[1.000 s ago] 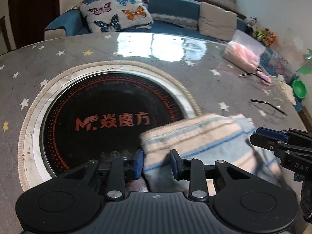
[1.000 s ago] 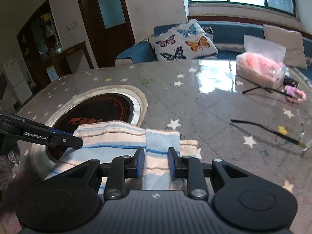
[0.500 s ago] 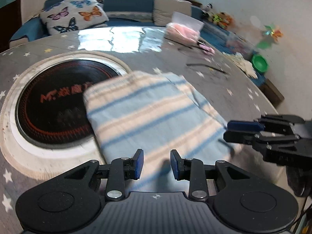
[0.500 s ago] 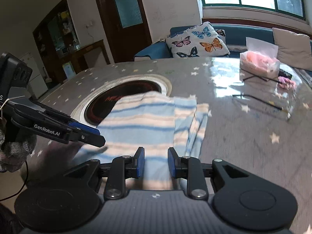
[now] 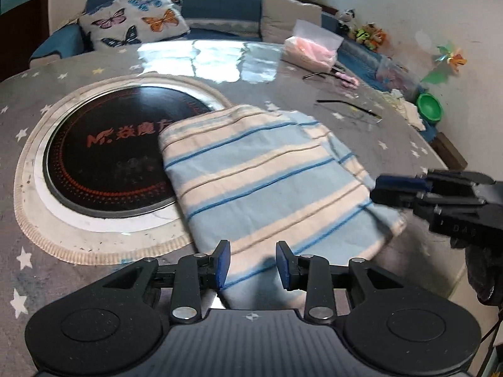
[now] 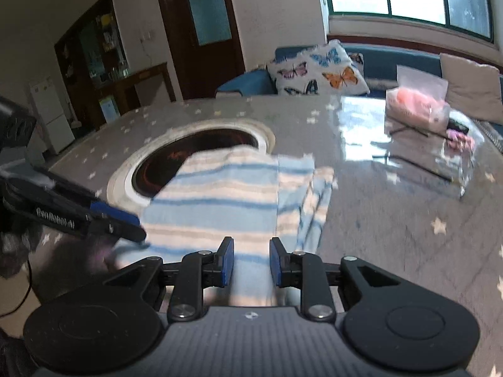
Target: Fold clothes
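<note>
Both grippers pulled back toward the near edge over the last second: a second ago each sat low with its pads right at the striped garment [image 5: 264,185], now both ride higher and the whole folded stack is in view. Left gripper [image 5: 252,265] has its blue pads apart with only cloth visible behind the gap, nothing pinched. Right gripper [image 6: 251,262] is the same, pads apart and not clamped on anything; seen from the left wrist cam its tip is just beside the garment's right near corner, contact unclear because of blur. The garment lies flat on the tabletop [image 5: 94,66], blue and cream stripes, far left corner overlapping the round black hotplate inset [image 5: 107,157], near end running to the tabletop edge under both grippers. Right wrist cam shows a narrower folded layer sticking out along its right side [image 6: 314,198], so the edges aren't flush. My read: the last fold has been laid down and released, and the piece is now a compact rectangle, so the task looks well along. What's left is probably one more fold or squaring that offset flap. Clear bag with pink contents [image 5: 311,48] and the thin black sticks [image 5: 349,106] sit well apart from it.
</note>
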Demonstrator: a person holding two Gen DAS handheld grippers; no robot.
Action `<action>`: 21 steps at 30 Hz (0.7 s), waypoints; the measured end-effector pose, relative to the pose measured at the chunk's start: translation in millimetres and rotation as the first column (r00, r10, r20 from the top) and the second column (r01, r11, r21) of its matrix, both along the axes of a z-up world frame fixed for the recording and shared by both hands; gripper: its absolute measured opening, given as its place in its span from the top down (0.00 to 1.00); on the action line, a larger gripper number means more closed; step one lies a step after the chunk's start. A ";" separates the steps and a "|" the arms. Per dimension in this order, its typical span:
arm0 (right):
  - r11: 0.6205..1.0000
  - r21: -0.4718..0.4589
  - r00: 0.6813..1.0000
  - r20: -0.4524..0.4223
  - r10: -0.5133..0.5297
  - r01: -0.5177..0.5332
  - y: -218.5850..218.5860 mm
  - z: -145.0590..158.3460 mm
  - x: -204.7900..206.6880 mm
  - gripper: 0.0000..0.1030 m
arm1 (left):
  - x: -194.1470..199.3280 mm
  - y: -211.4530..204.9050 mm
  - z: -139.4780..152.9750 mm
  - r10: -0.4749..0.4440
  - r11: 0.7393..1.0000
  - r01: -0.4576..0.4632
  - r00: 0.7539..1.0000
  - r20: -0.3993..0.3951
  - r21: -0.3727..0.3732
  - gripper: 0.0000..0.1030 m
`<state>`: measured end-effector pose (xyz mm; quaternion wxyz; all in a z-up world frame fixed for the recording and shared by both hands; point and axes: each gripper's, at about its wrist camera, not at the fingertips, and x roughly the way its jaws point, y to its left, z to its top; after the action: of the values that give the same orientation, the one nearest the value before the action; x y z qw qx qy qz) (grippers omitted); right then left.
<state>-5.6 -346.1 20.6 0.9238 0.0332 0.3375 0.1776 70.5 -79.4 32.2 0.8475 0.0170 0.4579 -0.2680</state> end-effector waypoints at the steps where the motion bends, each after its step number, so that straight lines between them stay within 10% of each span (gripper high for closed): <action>1: 1.000 0.009 1.000 0.005 -0.003 0.003 0.5 -0.3 4.4 0.77 | 1.5 -0.2 -2.5 0.003 1.000 -0.003 1.000 -0.006 0.007 0.66; 21: 0.989 0.032 0.989 -0.025 -0.143 0.143 -7.3 -18.1 50.6 0.70 | 27.6 21.1 1.2 0.145 0.989 -0.146 0.989 -0.021 -0.028 0.57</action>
<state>45.0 -353.4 2.5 0.9296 0.0750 0.3416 0.1163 98.2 -58.2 33.4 0.8604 -0.0316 0.4620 -0.2125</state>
